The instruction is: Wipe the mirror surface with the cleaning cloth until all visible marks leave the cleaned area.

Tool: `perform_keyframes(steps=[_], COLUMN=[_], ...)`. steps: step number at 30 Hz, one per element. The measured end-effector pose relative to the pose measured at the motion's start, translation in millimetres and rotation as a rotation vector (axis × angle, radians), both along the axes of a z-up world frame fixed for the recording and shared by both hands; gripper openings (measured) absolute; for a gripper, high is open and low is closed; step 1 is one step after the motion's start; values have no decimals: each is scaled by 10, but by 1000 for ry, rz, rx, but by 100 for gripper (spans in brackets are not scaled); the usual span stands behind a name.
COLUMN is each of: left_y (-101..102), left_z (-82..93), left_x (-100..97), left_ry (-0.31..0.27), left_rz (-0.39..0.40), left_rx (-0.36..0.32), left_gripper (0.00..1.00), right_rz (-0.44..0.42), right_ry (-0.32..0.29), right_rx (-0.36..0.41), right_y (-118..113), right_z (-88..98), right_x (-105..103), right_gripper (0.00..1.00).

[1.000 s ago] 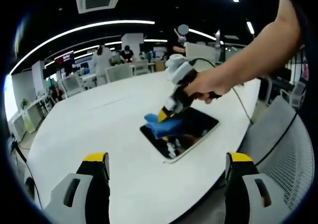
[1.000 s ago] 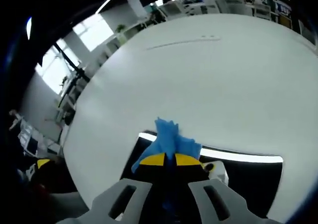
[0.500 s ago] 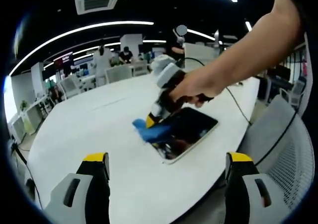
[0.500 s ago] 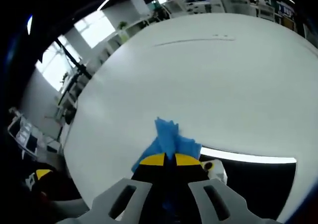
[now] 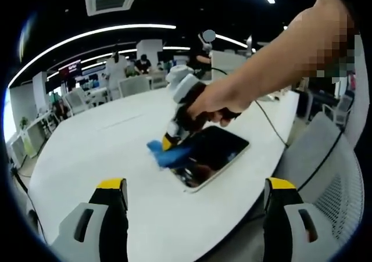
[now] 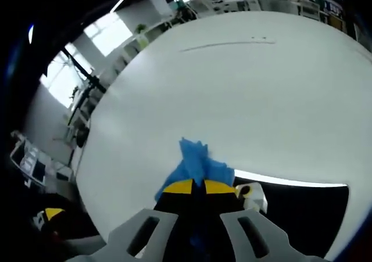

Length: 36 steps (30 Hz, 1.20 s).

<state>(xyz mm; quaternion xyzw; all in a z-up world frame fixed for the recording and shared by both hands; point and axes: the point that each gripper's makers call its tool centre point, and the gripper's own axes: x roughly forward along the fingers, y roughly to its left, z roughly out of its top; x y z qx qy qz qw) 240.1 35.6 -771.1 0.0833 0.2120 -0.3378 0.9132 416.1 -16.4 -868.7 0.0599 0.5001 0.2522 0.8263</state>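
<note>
A dark rectangular mirror [image 5: 212,155] with a pale frame lies flat on the white table [image 5: 99,151]. In the left gripper view a person's hand holds the right gripper [image 5: 168,141], shut on a blue cleaning cloth [image 5: 166,155], at the mirror's left end. My left gripper [image 5: 195,187] stands open near the table's edge, well short of the mirror. In the right gripper view the yellow-tipped jaws [image 6: 192,187] pinch the blue cloth [image 6: 195,163], which sticks out over the mirror's edge [image 6: 290,204] onto the table [image 6: 232,93].
A grey mesh chair [image 5: 334,175] stands right of the table. A black cable [image 5: 273,108] runs across the table behind the mirror. Desks, chairs and people fill the far office background [image 5: 133,70]. The left gripper's yellow tip [image 6: 51,214] shows low left in the right gripper view.
The right gripper has dragged the cloth leftward across the mirror, from its middle-left part to its left end. My left gripper stays open and still.
</note>
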Motion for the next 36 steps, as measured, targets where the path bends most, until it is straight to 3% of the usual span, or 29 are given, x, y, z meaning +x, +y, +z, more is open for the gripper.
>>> perform_keyframes(steps=[9, 20, 26, 36], left_y=[-1, 6, -12, -3], left_z=[-14, -10, -46, -20], left_x=[3, 9, -4, 12], left_ry=[5, -16, 2, -12], left_rz=[-2, 0, -4, 8], left_rx=[-4, 20, 34, 32], left_gripper=[98, 98, 98, 99], right_rz=[-36, -15, -3, -17], right_ry=[-26, -15, -1, -1], right_rx=[0, -5, -3, 0], right_y=[-8, -14, -24, -19], right_z=[14, 22, 25, 27], right_x=[-63, -324, -470, -499], right_gripper=[0, 0, 0, 0])
